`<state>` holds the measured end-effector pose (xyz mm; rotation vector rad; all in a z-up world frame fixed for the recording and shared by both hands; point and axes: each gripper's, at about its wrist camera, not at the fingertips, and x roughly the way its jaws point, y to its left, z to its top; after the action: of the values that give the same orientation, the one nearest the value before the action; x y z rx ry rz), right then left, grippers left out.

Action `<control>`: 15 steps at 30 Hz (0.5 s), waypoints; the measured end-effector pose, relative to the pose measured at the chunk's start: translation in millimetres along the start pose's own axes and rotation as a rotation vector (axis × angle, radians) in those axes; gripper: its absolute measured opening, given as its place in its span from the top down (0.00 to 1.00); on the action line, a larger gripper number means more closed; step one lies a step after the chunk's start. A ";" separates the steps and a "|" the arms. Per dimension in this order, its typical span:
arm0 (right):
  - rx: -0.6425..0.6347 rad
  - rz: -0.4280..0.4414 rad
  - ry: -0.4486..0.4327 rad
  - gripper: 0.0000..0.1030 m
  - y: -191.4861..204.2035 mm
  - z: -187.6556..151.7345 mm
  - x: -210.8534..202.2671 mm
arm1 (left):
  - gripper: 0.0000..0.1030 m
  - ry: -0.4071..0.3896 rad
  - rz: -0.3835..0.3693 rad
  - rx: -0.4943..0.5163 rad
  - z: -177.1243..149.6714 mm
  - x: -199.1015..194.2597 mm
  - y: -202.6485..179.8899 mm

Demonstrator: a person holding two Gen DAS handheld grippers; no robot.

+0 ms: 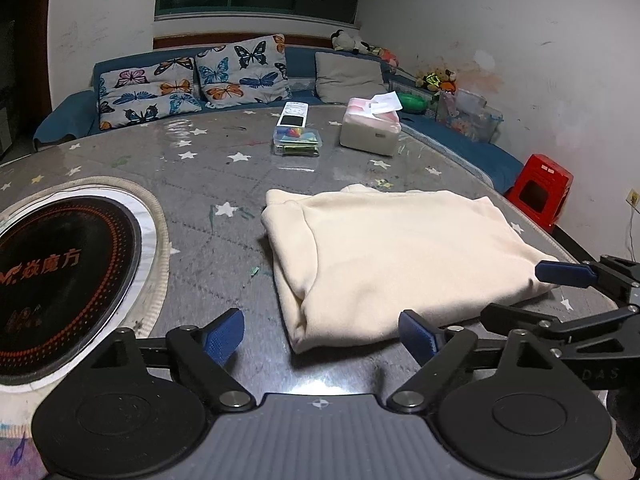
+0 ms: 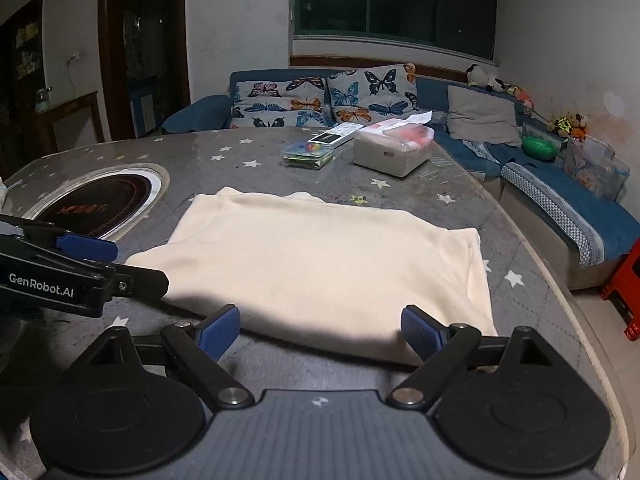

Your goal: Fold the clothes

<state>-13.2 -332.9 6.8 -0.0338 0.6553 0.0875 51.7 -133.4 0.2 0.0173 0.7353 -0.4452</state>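
Right wrist view first: our right gripper (image 2: 320, 330) has its fingers spread wide and empty, the near edge of the cream garment (image 2: 320, 264) lying just ahead between the pads. The folded garment rests flat on the grey star-patterned table (image 2: 248, 152), its long axis running left to right across us. Our left gripper (image 1: 322, 334), jaws likewise apart and holding nothing, faces the garment's near left corner. Both look equally near.
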 end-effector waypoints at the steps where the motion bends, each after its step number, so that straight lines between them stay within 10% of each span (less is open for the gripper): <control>1: 0.003 -0.002 0.000 0.09 0.7 -1.5 -1.7 | 0.14 0.000 -0.001 0.000 -0.8 -1.3 -0.4; 15: 0.052 -0.027 0.009 0.02 6.6 -27.9 -25.7 | 0.05 -0.009 0.022 0.037 -14.2 -20.9 -10.0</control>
<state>-51.0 -329.8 0.3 0.0070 0.6657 0.0439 24.9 -132.0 4.6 0.0577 0.7173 -0.4378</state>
